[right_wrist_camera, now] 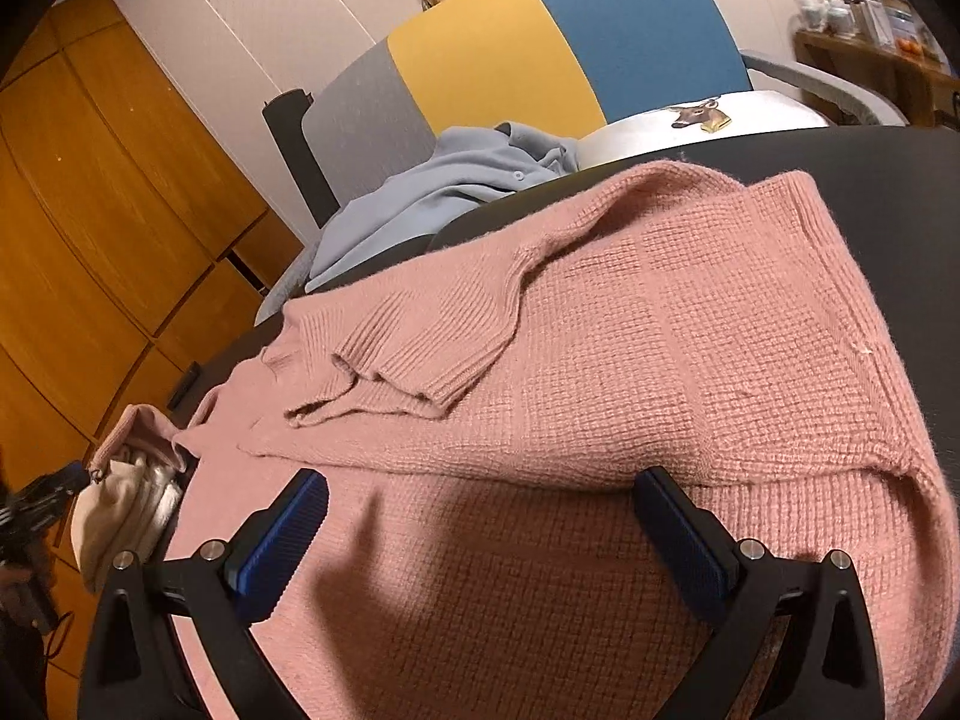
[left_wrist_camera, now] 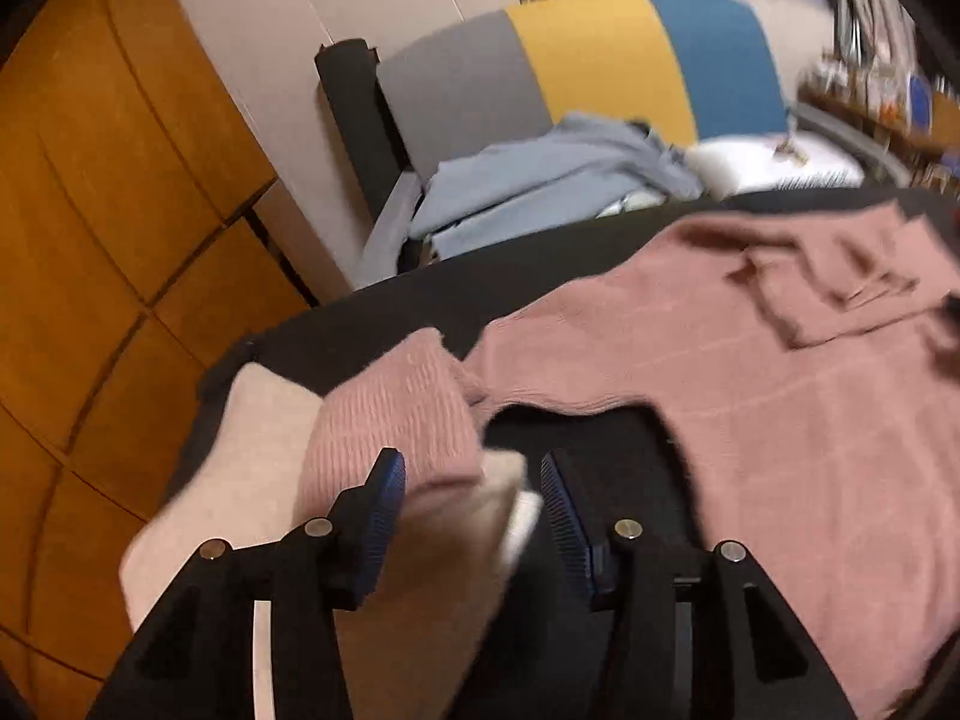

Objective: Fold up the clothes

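- Right wrist view: pink knit sweater [right_wrist_camera: 600, 324] lies spread on the dark table [right_wrist_camera: 888, 192], filling most of the surface. One sleeve [right_wrist_camera: 414, 354] is folded across the body, its cuff toward 9 o'clock.
- A doubled layer of the sweater runs across the frame; its edge lies just ahead of the fingertips, from 9 to 3 o'clock. Judgement: a first fold is in place and the garment is part-folded.
- Right gripper [right_wrist_camera: 480, 528]: jaws wide apart, poised over the near part of the sweater. Nothing is pinched; fabric shows only beneath the gap.
- Left wrist view: left gripper [left_wrist_camera: 474, 510] stands partly open. A second sleeve [left_wrist_camera: 396, 414] hangs over the table's corner, and its cuff sits between the jaws. The pad at 9 o'clock appears to touch it; the pad at 3 o'clock stands clear. No firm grip is evident; this frame is motion-blurred.
- A cream cloth [left_wrist_camera: 240, 468] lies under that sleeve at the table edge.
- Step in hand, as judged: the loose second sleeve has yet to be brought over the body.
- Next move calls for: closing on the cuff, lifting it clear of the cream cloth, and laying it flat across the body toward 2 o'clock, with the right jaws free to steady the near hem.
- Surroundings: at 12 o'clock, a chair [right_wrist_camera: 540, 60] with grey, yellow and blue panels carries a light blue garment [right_wrist_camera: 444, 192] and a white cushion [right_wrist_camera: 690, 126]. Wooden cabinets [right_wrist_camera: 90, 210] stand at 9 o'clock.
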The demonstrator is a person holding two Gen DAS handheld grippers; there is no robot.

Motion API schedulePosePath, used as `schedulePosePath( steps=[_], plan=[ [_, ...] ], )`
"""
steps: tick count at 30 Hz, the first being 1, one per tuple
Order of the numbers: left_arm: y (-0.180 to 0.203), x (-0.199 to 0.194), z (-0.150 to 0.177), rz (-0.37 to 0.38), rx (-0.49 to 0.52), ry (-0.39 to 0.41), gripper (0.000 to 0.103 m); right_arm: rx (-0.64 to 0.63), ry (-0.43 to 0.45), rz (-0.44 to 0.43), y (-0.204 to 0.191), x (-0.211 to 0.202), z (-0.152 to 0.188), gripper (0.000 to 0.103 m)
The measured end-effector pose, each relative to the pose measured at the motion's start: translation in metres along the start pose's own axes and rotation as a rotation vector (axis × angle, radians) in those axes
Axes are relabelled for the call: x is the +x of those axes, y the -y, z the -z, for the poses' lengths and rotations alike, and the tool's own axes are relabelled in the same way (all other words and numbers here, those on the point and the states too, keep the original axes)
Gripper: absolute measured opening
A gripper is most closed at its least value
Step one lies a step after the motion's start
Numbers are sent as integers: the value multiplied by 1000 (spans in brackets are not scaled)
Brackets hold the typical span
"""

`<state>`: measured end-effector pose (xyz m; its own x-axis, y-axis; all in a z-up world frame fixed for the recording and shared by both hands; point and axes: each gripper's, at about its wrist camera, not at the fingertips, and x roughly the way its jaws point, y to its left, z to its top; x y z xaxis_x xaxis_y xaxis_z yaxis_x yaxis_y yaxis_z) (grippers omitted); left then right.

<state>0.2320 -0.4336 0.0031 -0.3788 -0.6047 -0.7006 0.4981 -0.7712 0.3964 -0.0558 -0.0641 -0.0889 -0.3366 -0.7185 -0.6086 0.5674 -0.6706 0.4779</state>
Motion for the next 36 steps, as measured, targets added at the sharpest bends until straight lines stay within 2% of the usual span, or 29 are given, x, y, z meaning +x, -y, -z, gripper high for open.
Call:
schedulePosePath(
  steps=[2, 3, 4, 10, 14, 17, 20, 21, 22, 26, 29, 33, 36],
  plan=[
    [1, 20, -5, -64, 23, -51, 46, 4, 2, -4, 0, -1, 1, 103],
    [-4, 29, -7, -69, 2, -92, 41, 7, 3, -7, 0, -1, 1, 103],
    [-13, 36, -9, -48, -46, -130, 27, 9, 5, -9, 0, -1, 1, 103],
    [-63, 38, -12, 207, -366, -200, 13, 15, 11, -13, -1, -1, 2, 103],
    [-93, 46, -16, 409, -550, -244, 11, 21, 15, -18, -1, -2, 2, 103],
    [-115, 49, -19, 522, -684, -229, 9, 25, 18, -22, -1, -2, 3, 103],
    [-128, 45, -25, 655, -794, -176, 4, 26, 19, -21, -2, -2, 3, 103],
    [-127, 42, -30, 707, -811, -155, 4, 26, 19, -22, -2, -2, 3, 103],
    [-125, 38, -37, 729, -803, -141, 4, 26, 19, -22, -2, -2, 3, 103],
    [-117, 30, -62, 678, -759, -135, 4, 26, 20, -23, -2, -2, 3, 103],
    [-106, 21, -78, 740, -754, -113, 4, 27, 21, -24, -1, -3, 3, 103],
    [-74, -1, -105, 887, -727, -46, 4, 27, 21, -24, -1, -3, 3, 103],
    [-38, -16, -128, 1034, -713, -6, 4, 28, 21, -26, 0, -3, 3, 103]
  ],
)
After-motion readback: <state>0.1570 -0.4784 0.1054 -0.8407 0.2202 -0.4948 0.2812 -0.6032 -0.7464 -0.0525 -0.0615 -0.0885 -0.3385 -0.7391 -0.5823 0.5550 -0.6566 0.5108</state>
